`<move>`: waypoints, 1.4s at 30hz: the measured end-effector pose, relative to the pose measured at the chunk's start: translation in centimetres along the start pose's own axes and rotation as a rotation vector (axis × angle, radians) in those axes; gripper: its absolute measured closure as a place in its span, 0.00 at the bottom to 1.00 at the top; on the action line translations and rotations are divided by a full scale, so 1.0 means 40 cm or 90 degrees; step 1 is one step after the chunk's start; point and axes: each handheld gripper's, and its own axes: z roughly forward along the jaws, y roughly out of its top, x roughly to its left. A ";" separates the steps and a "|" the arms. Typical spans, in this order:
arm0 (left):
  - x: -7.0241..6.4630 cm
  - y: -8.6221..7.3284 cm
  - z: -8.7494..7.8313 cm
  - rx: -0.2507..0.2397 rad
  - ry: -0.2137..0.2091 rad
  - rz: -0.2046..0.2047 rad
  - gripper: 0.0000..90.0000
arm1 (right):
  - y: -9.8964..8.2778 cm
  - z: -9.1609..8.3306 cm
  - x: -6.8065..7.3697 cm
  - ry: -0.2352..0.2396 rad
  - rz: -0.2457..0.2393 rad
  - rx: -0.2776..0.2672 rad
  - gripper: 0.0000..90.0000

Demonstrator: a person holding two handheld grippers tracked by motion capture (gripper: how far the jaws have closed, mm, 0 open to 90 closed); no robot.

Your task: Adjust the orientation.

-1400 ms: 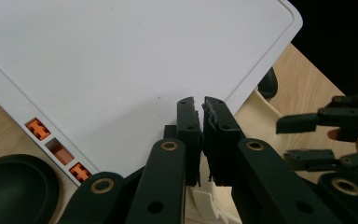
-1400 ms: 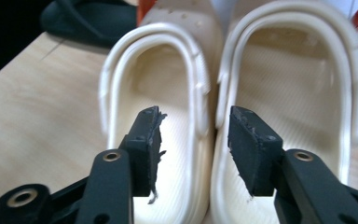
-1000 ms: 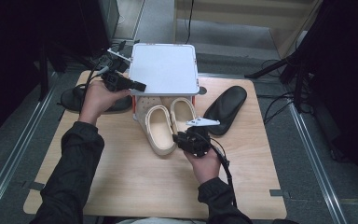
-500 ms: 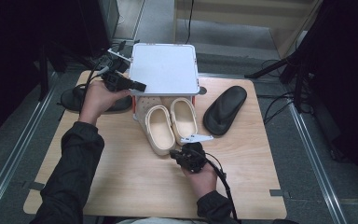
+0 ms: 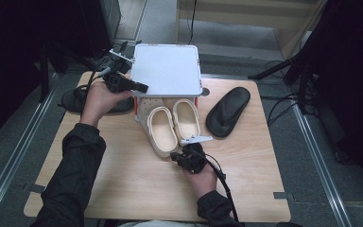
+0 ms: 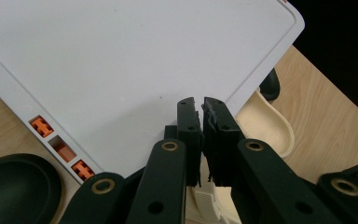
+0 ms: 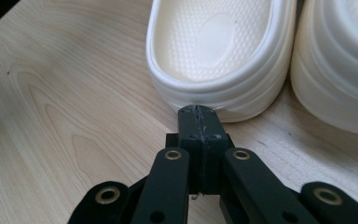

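Two cream clogs (image 5: 174, 123) sit side by side near the middle of the wooden table (image 5: 123, 189), toes tucked under a white tray-like stand (image 5: 166, 68) at the far edge. The stand's flat top is bare, and orange clips show along its rim in the left gripper view.

The right gripper (image 7: 199, 113) is down at the heel of the left clog (image 7: 219, 51), jaws pressed flat together with nothing between them. Its tip looks to be right against the heel rim, though touching or just short is hard to call.

The left gripper (image 6: 198, 106) hangs over the stand's near left corner, jaws all but closed, only a sliver of a gap, gripping nothing.

A black sandal (image 5: 228, 109) lies toward the right edge, and another dark one (image 5: 75, 100) sits off the left edge by the left hand.
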 end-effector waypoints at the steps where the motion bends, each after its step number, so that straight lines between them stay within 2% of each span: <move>1: 0.000 0.000 0.000 0.000 -0.001 -0.001 0.97 | 0.000 0.001 0.000 0.001 0.000 0.000 1.00; 3: 0.001 0.001 0.001 -0.002 0.000 -0.001 0.98 | 0.001 0.001 -0.001 0.003 0.000 0.002 1.00; 4: -0.001 0.001 0.001 0.002 0.016 0.002 0.99 | 0.002 0.001 0.000 0.003 -0.001 0.005 1.00; 5: -0.001 0.001 0.001 0.000 0.018 0.003 1.00 | 0.003 0.001 -0.001 0.002 -0.003 0.006 1.00; 15: 0.002 0.000 0.002 0.001 0.010 0.000 1.00 | 0.023 0.013 0.008 0.004 -0.006 0.006 1.00; 30: 0.002 -0.001 0.002 0.000 0.011 -0.001 1.00 | 0.086 0.042 0.053 0.011 -0.021 -0.008 1.00; 35: 0.002 -0.001 0.002 -0.001 0.011 -0.003 1.00 | 0.105 0.059 0.051 0.000 -0.011 -0.004 1.00; 38: 0.003 -0.001 0.002 -0.001 0.010 -0.004 1.00 | 0.116 0.074 0.045 0.010 0.006 -0.006 1.00; 42: -0.001 -0.001 0.002 -0.001 0.017 0.006 1.00 | 0.136 0.094 0.048 -0.008 0.012 -0.006 1.00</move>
